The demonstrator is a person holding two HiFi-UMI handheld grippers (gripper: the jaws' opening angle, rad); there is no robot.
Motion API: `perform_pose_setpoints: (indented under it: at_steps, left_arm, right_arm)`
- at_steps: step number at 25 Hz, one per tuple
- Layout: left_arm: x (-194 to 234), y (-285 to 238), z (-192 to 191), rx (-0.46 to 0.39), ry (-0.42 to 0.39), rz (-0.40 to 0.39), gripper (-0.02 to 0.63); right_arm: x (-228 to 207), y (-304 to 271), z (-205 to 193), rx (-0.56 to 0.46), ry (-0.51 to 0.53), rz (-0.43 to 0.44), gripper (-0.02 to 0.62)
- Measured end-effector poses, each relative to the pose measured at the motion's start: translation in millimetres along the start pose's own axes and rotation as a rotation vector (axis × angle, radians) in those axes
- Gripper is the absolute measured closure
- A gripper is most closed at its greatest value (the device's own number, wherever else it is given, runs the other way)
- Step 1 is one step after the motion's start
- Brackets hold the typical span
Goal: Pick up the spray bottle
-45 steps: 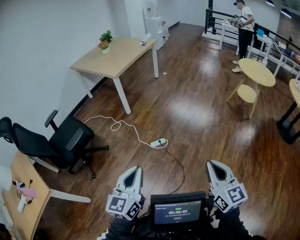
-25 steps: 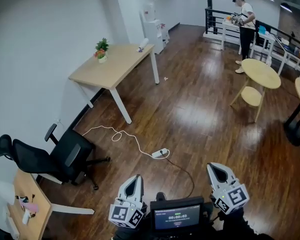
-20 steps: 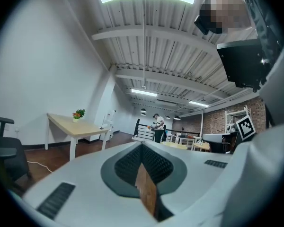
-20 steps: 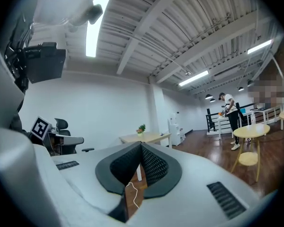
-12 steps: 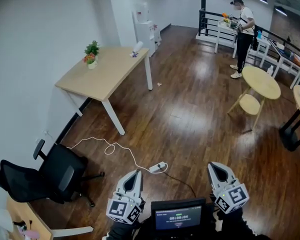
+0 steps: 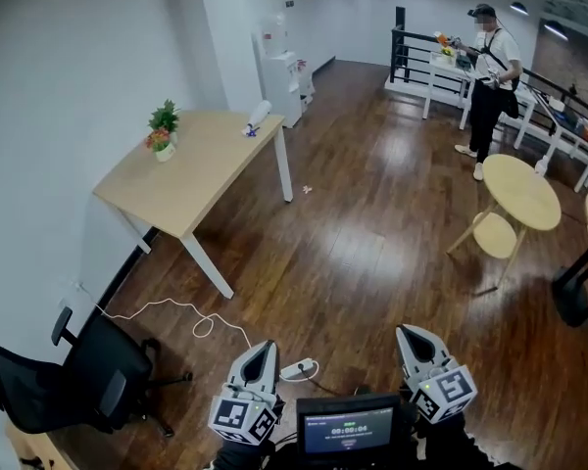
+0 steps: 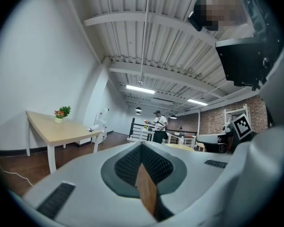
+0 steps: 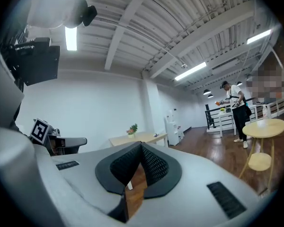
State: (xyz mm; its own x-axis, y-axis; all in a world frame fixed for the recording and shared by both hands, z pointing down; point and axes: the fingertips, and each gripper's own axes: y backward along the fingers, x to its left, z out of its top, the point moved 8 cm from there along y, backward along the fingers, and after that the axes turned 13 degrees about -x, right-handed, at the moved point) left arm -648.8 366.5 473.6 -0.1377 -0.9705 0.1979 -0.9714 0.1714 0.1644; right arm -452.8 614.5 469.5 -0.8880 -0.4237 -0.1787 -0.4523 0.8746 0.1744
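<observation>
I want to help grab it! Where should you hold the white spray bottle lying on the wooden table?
Probably its white body, the widest part. The spray bottle seems to lie on its side at the far corner of the table, with its darker nozzle end nearer the camera. Come from the open floor side and close across the body. It is too small here to say more.

I get a bright, evenly lit room. Ceiling strip lights (image 7: 139,87) throw pale glare patches on the glossy wood floor (image 6: 367,248). Both gripper views bow strongly toward black rounded corners, and the near jaws look soft, out of focus.
</observation>
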Motion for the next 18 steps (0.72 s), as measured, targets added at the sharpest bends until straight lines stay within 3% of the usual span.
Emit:
perform_pose_setpoints:
  at_steps: [7, 10, 18]
  left_arm:
    - [-33.9, -183.0, -10.6, -0.038, -0.012, 0.056, 0.612]
    - [-30.8, -253.7, -14.1, -0.013, -0.001, 0.053, 0.612]
    - [38.1, -428.8, -34.3, -0.008, -0.016, 0.052, 0.612]
  right_arm:
    - [-151.8, -102.4, 35.5, 0.004, 0.001, 0.169, 0.62]
    - [-199.0, -159.8, 43.8, -0.009, -0.025, 0.194, 0.62]
    - [-304.0, -316.9, 24.1, 0.027, -0.032, 0.202, 0.619]
